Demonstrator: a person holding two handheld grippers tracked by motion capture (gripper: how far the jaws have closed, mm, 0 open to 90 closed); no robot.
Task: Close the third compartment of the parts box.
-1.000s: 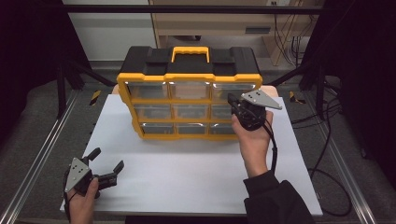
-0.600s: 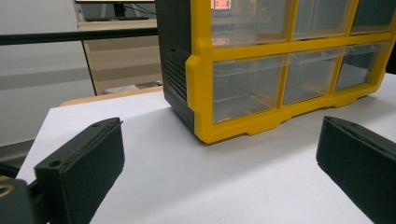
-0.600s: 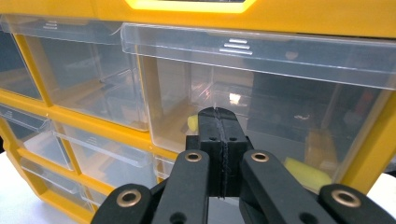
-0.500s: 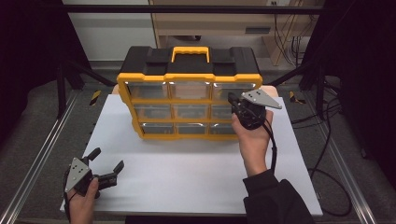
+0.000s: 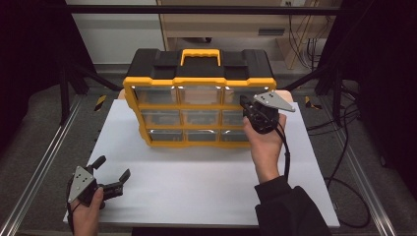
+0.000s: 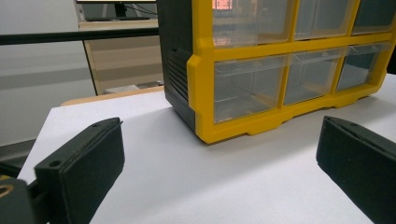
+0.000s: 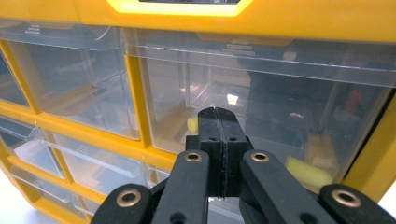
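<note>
While the yellow-and-black plastic drawer cabinet (image 5: 199, 105) stands at the white desk's (image 5: 196, 182) far edge, the right claw (image 7: 218, 122) is held pressed together against its clear upper-right drawer (image 7: 261, 107); the left claw (image 5: 112, 173) is held spread at the desk's near-left corner.

The left hand (image 5: 87, 206) rested low at the near left, its left gripper (image 5: 112, 173) held with jaws spread wide apart. The right hand (image 5: 264, 142) reached forward on an outstretched forearm, and its right gripper (image 7: 218, 122) had both jaws pressed together
</note>
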